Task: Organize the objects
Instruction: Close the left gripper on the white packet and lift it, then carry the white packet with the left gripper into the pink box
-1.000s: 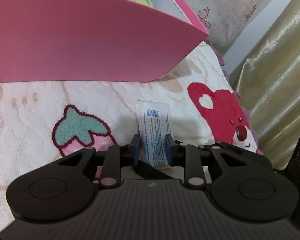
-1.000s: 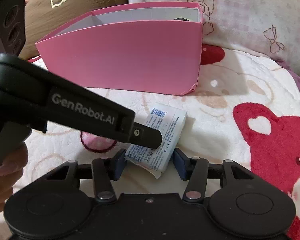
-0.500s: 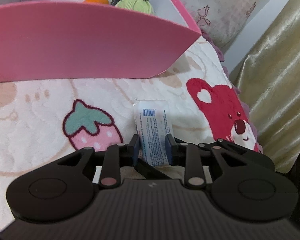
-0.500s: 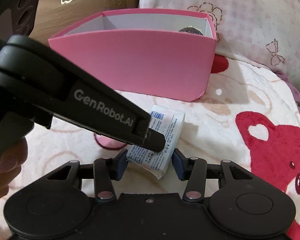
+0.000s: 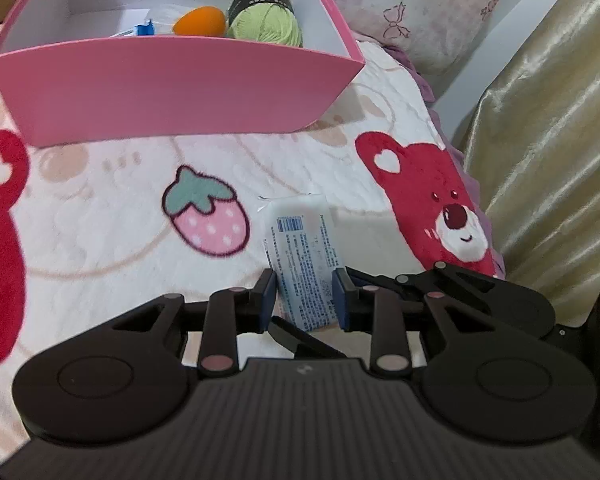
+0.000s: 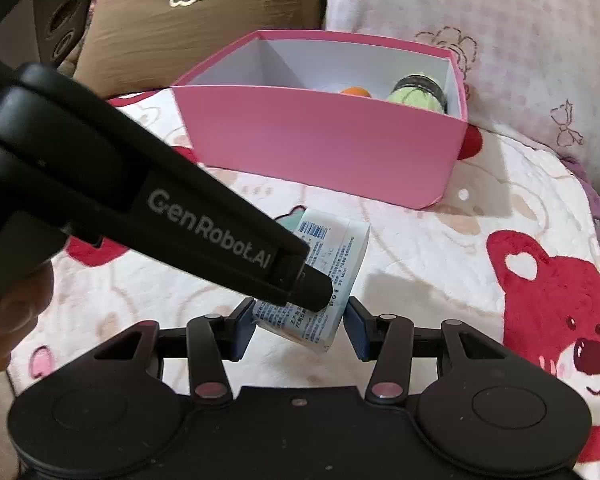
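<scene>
1. I hold one claw in each hand, and both meet at the same white packet (image 5: 303, 256) with blue print and a barcode.
2. My left claw (image 5: 303, 300) has the near end of the packet between its blue pads. Its jaws are opening a little, yet both pads touch the packet's sides.
3. My right claw (image 6: 300, 328) is clamped on the packet too, one pad on each side, and the packet sits tilted between them.
4. In the right view the black finger of the left claw crosses over the packet from the left, and part of my hand (image 6: 16, 312) shows at the left edge.
5. The packet seems lifted off the blanket (image 5: 100, 240); it throws a shadow on the fleece beside it. It is in front of the pink box (image 5: 180, 88), apart from it, between the strawberry print (image 5: 206, 216) and the red bear print (image 5: 427, 200).
6. The box stands open on the blanket. Inside, at the right end, lie a green ball of yarn (image 5: 266, 20) and an orange thing (image 5: 199, 20), touching each other.
7. Behind the box lean a pink-patterned pillow (image 6: 499, 40) and a brown cushion (image 6: 180, 20).
</scene>
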